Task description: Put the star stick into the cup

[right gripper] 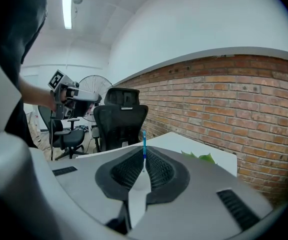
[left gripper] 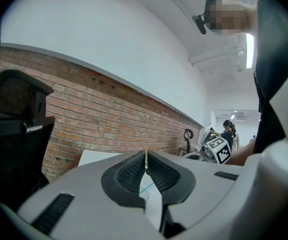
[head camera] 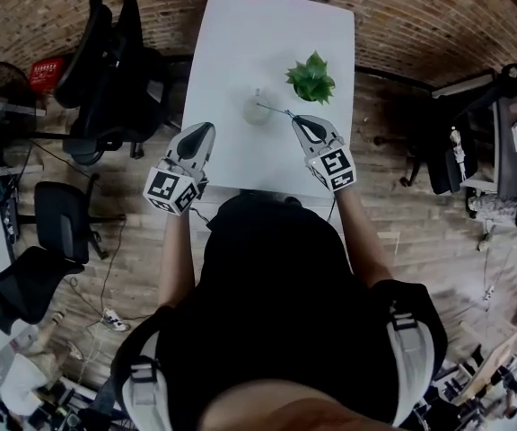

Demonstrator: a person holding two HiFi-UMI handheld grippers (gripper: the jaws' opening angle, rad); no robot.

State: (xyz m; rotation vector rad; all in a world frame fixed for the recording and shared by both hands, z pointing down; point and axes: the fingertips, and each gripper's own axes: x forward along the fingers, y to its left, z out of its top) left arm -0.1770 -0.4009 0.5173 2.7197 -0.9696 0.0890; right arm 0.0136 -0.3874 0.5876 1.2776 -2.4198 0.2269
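One cup (head camera: 257, 110) stands mid-frame on the white table (head camera: 240, 34), small and pale; whether anything lies inside cannot be told from above. Right of it, near the table's right edge, is a green plant (head camera: 311, 77). The right gripper (head camera: 294, 117) sits just below the plant, jaws clamped on the star stick (head camera: 275, 109). The stick runs as a thin line left from the jaw tips to the cup's rim. Its far end is at or over the cup, but whether it is inside cannot be told, and the star is too small to make out. The left gripper (head camera: 207, 129) hangs over the table's lower left part, apart from the cup, jaws pressed nearly together with only a slit and nothing held.

Only the right gripper view shows the stick is blue (right gripper: 144, 141), standing up between the closed pads. It also shows the plant's leaves at right, and a black office chair (right gripper: 121, 121) and a fan (right gripper: 91, 84) beyond the table. Only the left gripper view shows its own slit, with the other gripper's marker cube (left gripper: 218, 150) at right against a brick wall (left gripper: 109, 114).
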